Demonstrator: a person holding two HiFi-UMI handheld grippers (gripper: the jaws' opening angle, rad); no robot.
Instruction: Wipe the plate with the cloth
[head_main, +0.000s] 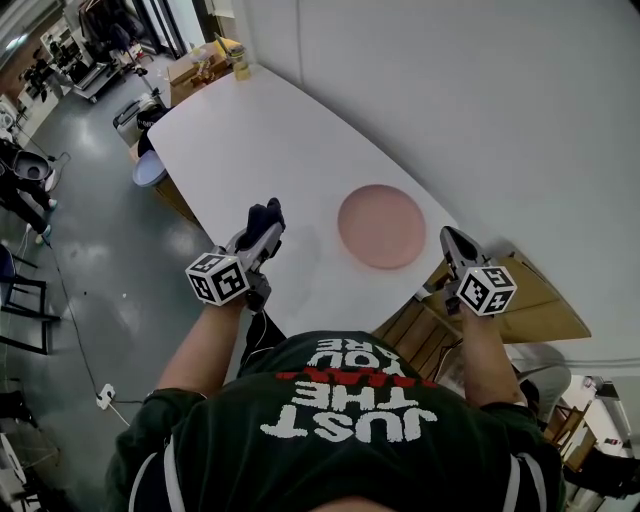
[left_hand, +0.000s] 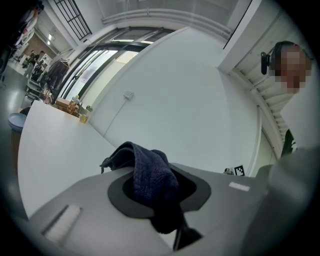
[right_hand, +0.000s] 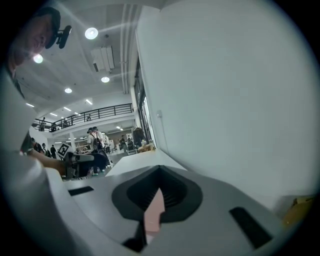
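Note:
A round pink plate (head_main: 381, 226) lies on the white table (head_main: 250, 140) near its front edge. My left gripper (head_main: 262, 232) hovers to the left of the plate, shut on a dark blue cloth (head_main: 265, 215). In the left gripper view the cloth (left_hand: 150, 177) bulges up out of the closed jaws of the left gripper (left_hand: 161, 189). My right gripper (head_main: 452, 240) sits just off the plate's right rim, apart from it. It is shut with nothing held. In the right gripper view, a thin pink strip of the plate (right_hand: 154, 216) shows through the slit of the right gripper (right_hand: 159, 195).
A white wall runs along the table's right side. Boxes and a bottle (head_main: 215, 60) stand at the table's far end. A wooden piece of furniture (head_main: 540, 300) is under my right hand, and a blue stool (head_main: 150, 170) stands on the floor at the left.

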